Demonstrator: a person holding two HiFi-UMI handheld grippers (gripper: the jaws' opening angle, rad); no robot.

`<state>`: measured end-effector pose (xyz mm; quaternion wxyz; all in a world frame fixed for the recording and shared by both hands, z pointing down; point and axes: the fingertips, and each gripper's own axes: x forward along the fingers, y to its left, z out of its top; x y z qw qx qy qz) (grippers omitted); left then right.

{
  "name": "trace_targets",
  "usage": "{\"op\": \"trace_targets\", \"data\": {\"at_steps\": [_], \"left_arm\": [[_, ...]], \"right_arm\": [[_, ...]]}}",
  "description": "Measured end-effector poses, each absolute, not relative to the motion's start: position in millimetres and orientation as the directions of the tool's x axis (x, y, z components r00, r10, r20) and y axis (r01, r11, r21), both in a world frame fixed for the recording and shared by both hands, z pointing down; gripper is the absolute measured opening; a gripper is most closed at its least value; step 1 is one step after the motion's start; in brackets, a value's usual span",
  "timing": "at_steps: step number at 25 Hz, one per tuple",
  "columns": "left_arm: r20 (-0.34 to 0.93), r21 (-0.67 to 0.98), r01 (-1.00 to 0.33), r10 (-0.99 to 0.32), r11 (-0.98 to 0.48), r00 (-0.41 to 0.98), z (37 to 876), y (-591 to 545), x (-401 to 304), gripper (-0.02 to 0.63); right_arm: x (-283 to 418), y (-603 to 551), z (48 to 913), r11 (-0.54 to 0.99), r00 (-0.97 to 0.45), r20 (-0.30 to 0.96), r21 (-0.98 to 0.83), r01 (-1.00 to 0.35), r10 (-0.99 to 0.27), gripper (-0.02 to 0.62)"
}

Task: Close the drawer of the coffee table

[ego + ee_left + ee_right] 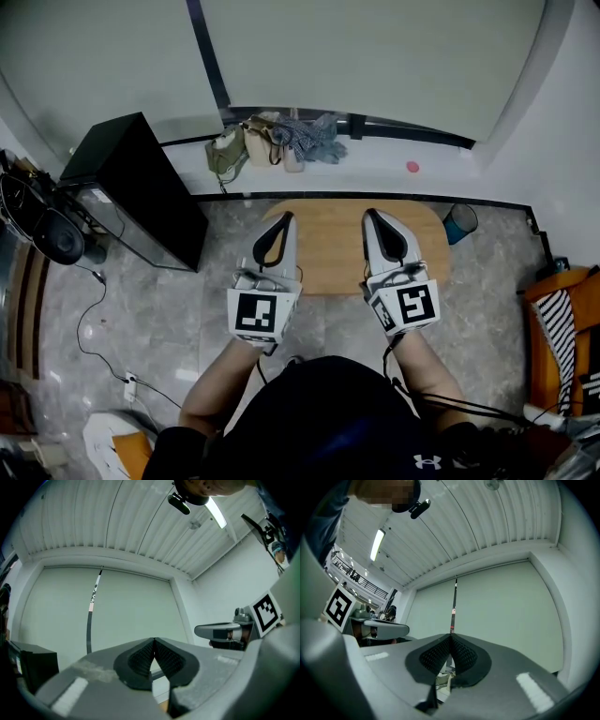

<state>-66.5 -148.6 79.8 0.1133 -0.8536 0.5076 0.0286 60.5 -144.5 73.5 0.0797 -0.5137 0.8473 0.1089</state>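
Plainly, both grippers are held side by side over the coffee table (333, 267), whose pale wooden top with rounded corners lies under and just ahead of their tips. Its drawer shows in no view.

The left gripper (286, 218) has its jaws pressed together; in the left gripper view (153, 644) the ribbed black pads meet along one line, with nothing between them. The right gripper (370, 216) is the same: in the right gripper view (450, 640) its pads meet at the tip and nothing is caught in them. The two tools are apart from each other, roughly parallel, and each shows at the edge of the other's view.

Both point at a pale wall (131, 606) with a dark upright strip (453, 604), under a ribbed ceiling.

Out to the left of the left gripper, well apart from it, stands a black cabinet (131, 183). Beyond the tips of both, past the far edge of the table, a heap of bags (272, 141) lies on a white ledge, and a small pink spot (412, 167) sits on that ledge beyond the right gripper. A blue bin (459, 223) stands just beside the table's far corner on the right gripper's outer side, and further out that way is an orange chair (562, 328) with striped cloth on it
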Motion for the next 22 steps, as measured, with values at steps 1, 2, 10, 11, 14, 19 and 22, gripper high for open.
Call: {"op": "trace_targets", "data": {"at_steps": [1, 2, 10, 11, 14, 19, 22], "left_arm": [[-0.165, -0.173, -0.872, -0.859, -0.459, 0.485, 81, -148, -68, 0.003], [-0.166, -0.175, -0.872, -0.859, -0.458, 0.485, 81, -148, -69, 0.003], [-0.161, -0.161, -0.875, -0.862, -0.457, 0.48, 83, -151, -69, 0.002], [-0.161, -0.161, -0.875, -0.863, -0.456, 0.479, 83, -150, -69, 0.003], [-0.159, -0.164, -0.876, -0.865, -0.452, 0.476, 83, -150, -69, 0.003], [-0.144, -0.12, -0.885, -0.875, -0.449, 0.463, 86, -149, -67, 0.003], [-0.143, -0.157, -0.876, -0.867, -0.456, 0.477, 91, -151, -67, 0.003]], "right_arm": [[59, -144, 74, 0.45, -0.462, -0.245, 0.105, -0.887, -0.852, 0.002], [58, -142, 74, 0.453, -0.465, -0.244, 0.106, -0.885, -0.851, 0.002], [56, -143, 73, 0.465, -0.477, -0.241, 0.11, -0.879, -0.845, 0.002], [56, -142, 73, 0.466, -0.478, -0.242, 0.11, -0.878, -0.844, 0.002], [57, -142, 73, 0.469, -0.48, -0.243, 0.107, -0.877, -0.843, 0.002], [58, -143, 74, 0.472, -0.481, -0.241, 0.098, -0.876, -0.843, 0.002], [57, -145, 76, 0.473, -0.482, -0.236, 0.096, -0.876, -0.844, 0.002]]}}
